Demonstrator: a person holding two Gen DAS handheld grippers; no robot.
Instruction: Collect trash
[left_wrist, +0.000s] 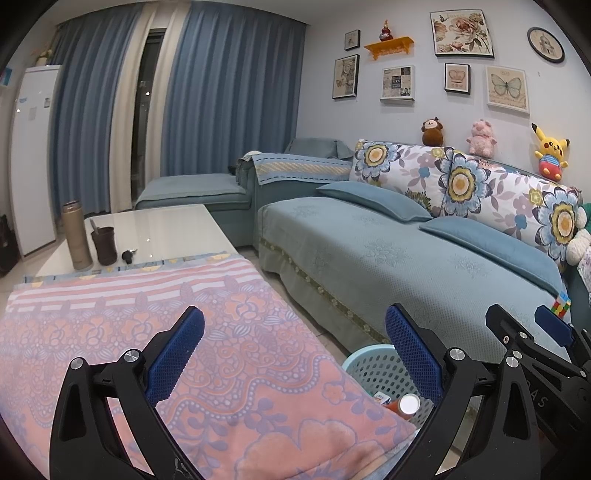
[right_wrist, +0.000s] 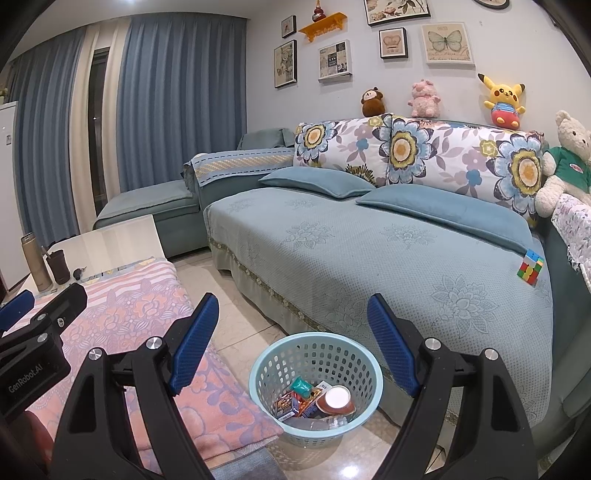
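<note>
Trash (right_wrist: 314, 400) inside the blue basket (right_wrist: 280, 354) on the floor — left claw (left_wrist: 295, 354) and right claw (right_wrist: 291, 341) both wide, empty.

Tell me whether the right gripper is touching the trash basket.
Apart. The right wrist view shows the right gripper open and empty, with floor showing between its fingertips and the light blue basket below.

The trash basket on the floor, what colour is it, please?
Light blue basket, clearest in the right wrist view.

perforated plastic basket (right_wrist: 316, 384), glossy white table (left_wrist: 155, 227), matt woven pink cloth (left_wrist: 207, 354), brushed metal flask (left_wrist: 75, 236)
</note>
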